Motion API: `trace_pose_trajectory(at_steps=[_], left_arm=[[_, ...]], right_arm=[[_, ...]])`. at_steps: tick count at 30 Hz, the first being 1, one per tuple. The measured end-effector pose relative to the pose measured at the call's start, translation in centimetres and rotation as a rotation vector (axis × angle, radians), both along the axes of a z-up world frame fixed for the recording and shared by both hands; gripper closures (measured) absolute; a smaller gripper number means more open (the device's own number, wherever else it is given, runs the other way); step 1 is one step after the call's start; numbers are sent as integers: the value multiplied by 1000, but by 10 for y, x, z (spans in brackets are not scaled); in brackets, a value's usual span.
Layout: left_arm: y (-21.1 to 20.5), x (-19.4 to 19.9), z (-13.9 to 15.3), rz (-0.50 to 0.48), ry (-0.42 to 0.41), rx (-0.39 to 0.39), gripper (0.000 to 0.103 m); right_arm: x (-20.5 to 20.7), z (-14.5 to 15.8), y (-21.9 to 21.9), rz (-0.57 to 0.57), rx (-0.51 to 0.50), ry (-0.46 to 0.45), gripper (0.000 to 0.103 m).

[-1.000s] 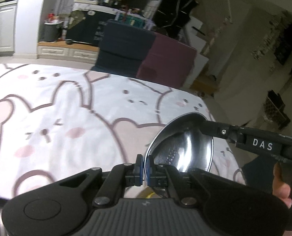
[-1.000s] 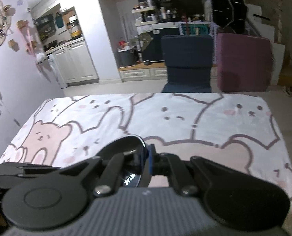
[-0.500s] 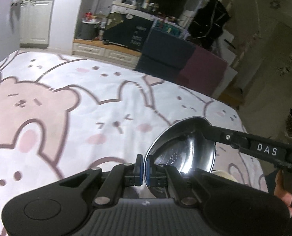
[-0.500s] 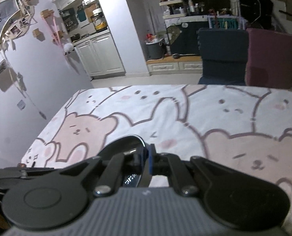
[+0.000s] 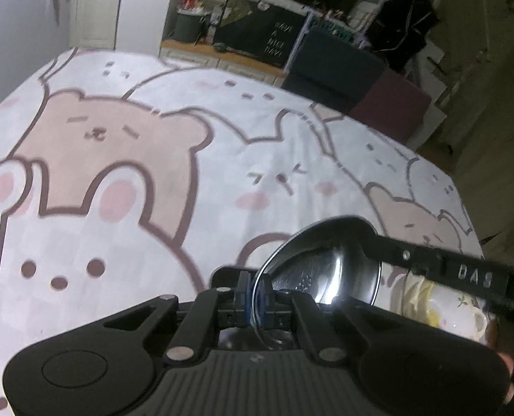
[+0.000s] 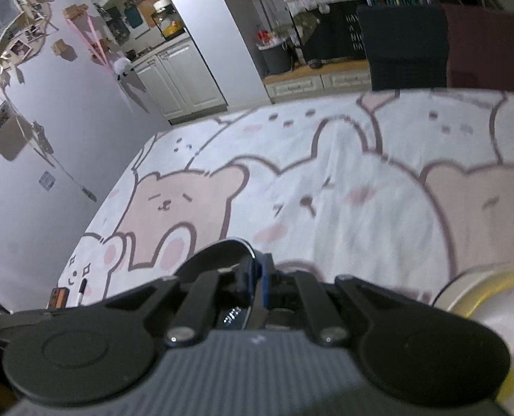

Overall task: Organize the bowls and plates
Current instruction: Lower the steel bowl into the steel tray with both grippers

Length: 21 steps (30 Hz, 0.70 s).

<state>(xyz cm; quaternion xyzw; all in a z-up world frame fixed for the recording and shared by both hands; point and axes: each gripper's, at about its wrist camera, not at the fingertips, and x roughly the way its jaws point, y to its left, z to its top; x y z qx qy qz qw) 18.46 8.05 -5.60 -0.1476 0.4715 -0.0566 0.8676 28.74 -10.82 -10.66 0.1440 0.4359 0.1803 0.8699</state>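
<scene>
A shiny steel bowl is held between both grippers above the bear-print tablecloth. My left gripper is shut on its near rim. The right gripper's finger, marked DAS, grips the far right rim in the left wrist view. In the right wrist view my right gripper is shut on the same bowl's dark rim. A white bowl with yellow trim sits low at the right, also seen in the right wrist view.
A dark blue chair and a maroon chair stand at the table's far edge. A wall runs along the table's left side. A small orange object and a pen lie at the left table edge.
Both grippers have carried the steel bowl to the left across the table. The white bowl with yellow trim has come into view at the right.
</scene>
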Motion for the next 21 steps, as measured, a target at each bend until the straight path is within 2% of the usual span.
trace_pose_trajectory(at_steps=[4,10,21], left_arm=[[0,1,-10,-24,21,27,98],[-5,4,-22,-57,49,54,98],[-7,2,-31,-91,78,82,98]], right_arm=[[-10,-18,12,-33,-1,27,98],[-19,-40,6,-123,63,85,99],[-19,-57,13,-83,-2,133,99]])
